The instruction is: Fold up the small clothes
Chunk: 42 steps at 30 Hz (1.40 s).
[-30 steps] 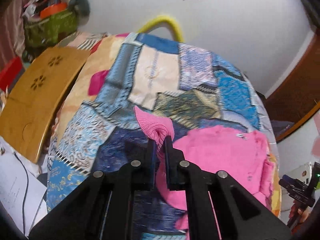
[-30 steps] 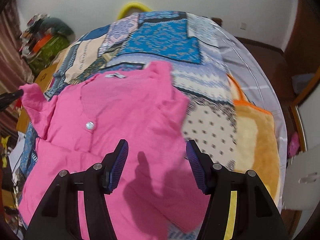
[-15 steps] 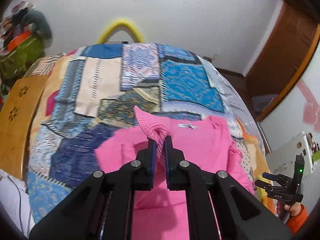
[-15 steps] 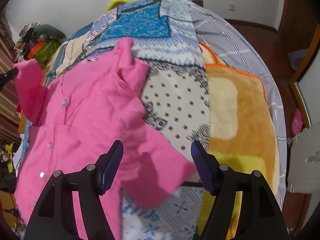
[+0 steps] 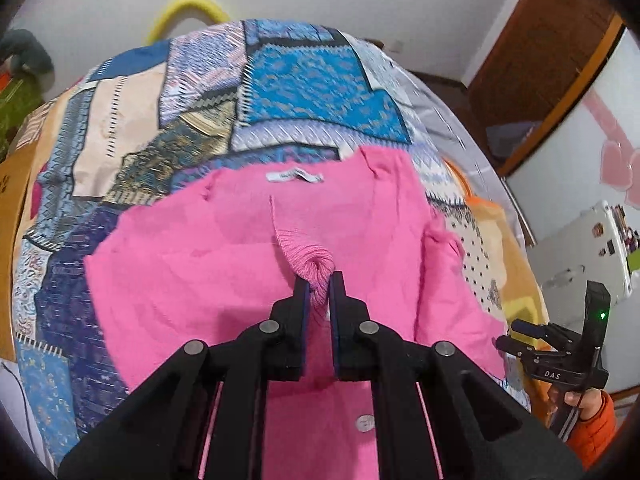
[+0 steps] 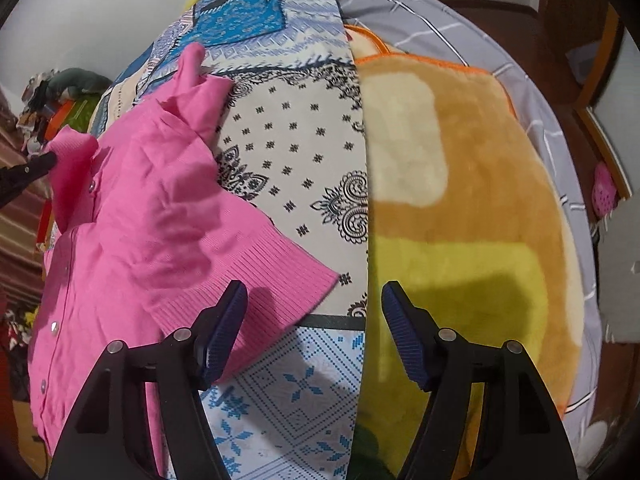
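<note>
A pink knitted cardigan w/ small pale buttons [image 5: 224, 264] was spread on a patchwork bedspread of blue, cream & patterned patches [image 5: 304, 80], collar end w/ white neck label [image 5: 294, 176] lying toward the far side of the bedspread. The left gripper [image 5: 319, 286] was clamped on a ribbed pink sleeve cuff [image 5: 308, 258], which was bunched between the closed jaws & held above the cardigan's middle. The right gripper [image 6: 314, 300] was seen just off the cardigan's right side; its jaws were apart, had just been narrowing a little, & nothing was pressed between them. The other ribbed cuff [image 6: 256, 280] lay flat under the left-hand pad [image 6: 224, 332], w/ bedspread showing through the gap. A fuzzy orange-and-yellow blanket [image 6: 472, 208] lay right of the cardigan, well apart from it. A hand in an orange sleeve [image 5: 592, 404] was seen at the cardigan's right, holding the right gripper's handle.
</note>
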{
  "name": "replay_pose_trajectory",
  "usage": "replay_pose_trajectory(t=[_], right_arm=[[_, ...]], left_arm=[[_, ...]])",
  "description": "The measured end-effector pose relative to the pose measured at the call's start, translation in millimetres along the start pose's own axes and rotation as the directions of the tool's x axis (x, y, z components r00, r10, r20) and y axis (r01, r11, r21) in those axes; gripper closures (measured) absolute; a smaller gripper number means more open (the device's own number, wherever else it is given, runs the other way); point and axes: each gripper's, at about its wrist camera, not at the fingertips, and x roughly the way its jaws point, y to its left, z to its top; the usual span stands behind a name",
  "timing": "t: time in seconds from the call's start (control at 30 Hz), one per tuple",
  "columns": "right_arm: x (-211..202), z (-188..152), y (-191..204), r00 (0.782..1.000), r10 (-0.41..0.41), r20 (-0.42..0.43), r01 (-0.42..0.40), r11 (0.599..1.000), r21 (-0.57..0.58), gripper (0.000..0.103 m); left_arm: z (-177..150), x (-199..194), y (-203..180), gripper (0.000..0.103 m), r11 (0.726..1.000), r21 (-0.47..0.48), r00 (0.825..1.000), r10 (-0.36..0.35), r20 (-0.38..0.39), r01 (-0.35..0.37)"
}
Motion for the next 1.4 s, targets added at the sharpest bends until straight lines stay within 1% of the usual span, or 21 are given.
replay_pose_trajectory(t=[0.1,0.13,0.17,0.23,0.3,0.33,0.4,0.5,0.57,0.67,0.77,0.83,0.93,0.97,1.0,1.03,1.1,1.13,1.2,1.27,1.4], right_arm=[[0,-1,0,1.0,0.019,-0.001,-0.019,1.0,0.007,0.048],[0,-1,1,1.0,0.014,0.002,-0.014,1.0,0.006,0.049],[-2,-2,2,1.0,0.007,0.007,-0.007,1.0,0.0,0.05],[-5,-2,4,1.0,0.0,0.017,0.001,1.0,-0.008,0.052],[-11,-2,4,0.999,-0.004,0.033,0.004,1.0,-0.008,0.052],[-14,0,5,0.999,-0.007,0.045,0.007,1.0,-0.002,0.052],[-20,2,5,0.998,-0.011,0.065,0.01,1.0,0.007,0.052],[-27,5,6,0.997,0.005,0.079,-0.006,1.0,0.009,0.052],[-27,4,8,0.997,0.016,0.079,-0.017,1.0,0.011,0.052],[-21,0,14,0.998,0.029,0.051,-0.029,1.0,0.001,0.052],[-6,-5,17,1.0,0.024,0.011,-0.024,1.0,0.01,0.052],[1,-8,16,0.999,0.039,-0.006,-0.039,0.999,0.034,0.052],[6,-9,17,0.999,0.051,-0.004,-0.051,0.997,0.059,0.053],[8,-9,18,0.998,0.058,-0.001,-0.058,0.996,0.064,0.057],[9,-8,17,0.998,0.069,0.0,-0.069,0.995,0.07,0.061],[10,-8,17,0.997,0.078,0.001,-0.078,0.994,0.078,0.063],[12,-8,17,0.996,0.093,0.006,-0.093,0.992,0.091,0.071],[13,-8,18,0.995,0.099,0.008,-0.1,0.991,0.091,0.074],[14,-7,20,0.994,0.112,0.017,-0.113,0.99,0.088,0.087],[14,-8,21,0.992,0.121,0.028,-0.123,0.989,0.082,0.094],[10,-9,25,0.992,0.113,0.049,-0.116,0.992,0.054,0.096]], left_arm=[[-1,5,-9,0.095,1.0,0.019,1.0,-0.014,-0.023,0.014],[-1,6,-10,0.095,1.0,0.024,0.999,-0.018,-0.029,0.018],[-1,5,-12,0.094,0.999,0.032,0.999,-0.017,-0.033,0.018],[-1,3,-14,0.088,0.999,0.049,1.0,-0.003,-0.03,0.004],[-1,-4,-13,0.074,0.998,0.068,1.0,0.016,-0.012,-0.015],[-1,-9,-11,0.07,0.997,0.076,1.0,0.024,0.004,-0.024],[-1,-22,-2,0.055,0.996,0.078,0.998,0.047,0.043,-0.05],[-1,-41,19,0.044,0.993,0.057,0.991,0.097,0.096,-0.103],[-2,-52,41,0.04,0.989,0.029,0.982,0.14,0.123,-0.145],[-7,-61,74,0.038,0.982,-0.022,0.974,0.187,0.127,-0.186],[-17,-61,107,0.038,0.975,-0.084,0.972,0.214,0.096,-0.206],[-26,-56,123,0.038,0.969,-0.11,0.971,0.228,0.073,-0.219],[-38,-43,136,0.038,0.964,-0.129,0.971,0.237,0.03,-0.231],[-42,-38,137,0.038,0.965,-0.128,0.972,0.233,0.012,-0.23],[-43,-34,136,0.038,0.966,-0.122,0.973,0.229,-0.002,-0.228],[-44,-30,133,0.038,0.967,-0.115,0.974,0.227,-0.01,-0.226],[-43,-22,122,0.038,0.972,-0.087,0.976,0.216,-0.019,-0.217],[-42,-19,117,0.038,0.975,-0.076,0.978,0.21,-0.021,-0.211],[-37,-9,99,0.034,0.981,-0.04,0.981,0.191,-0.033,-0.192],[-33,0,82,0.03,0.984,-0.003,0.983,0.18,-0.048,-0.18],[-24,23,46,0.029,0.985,0.077,0.98,0.164,-0.108,-0.157]])
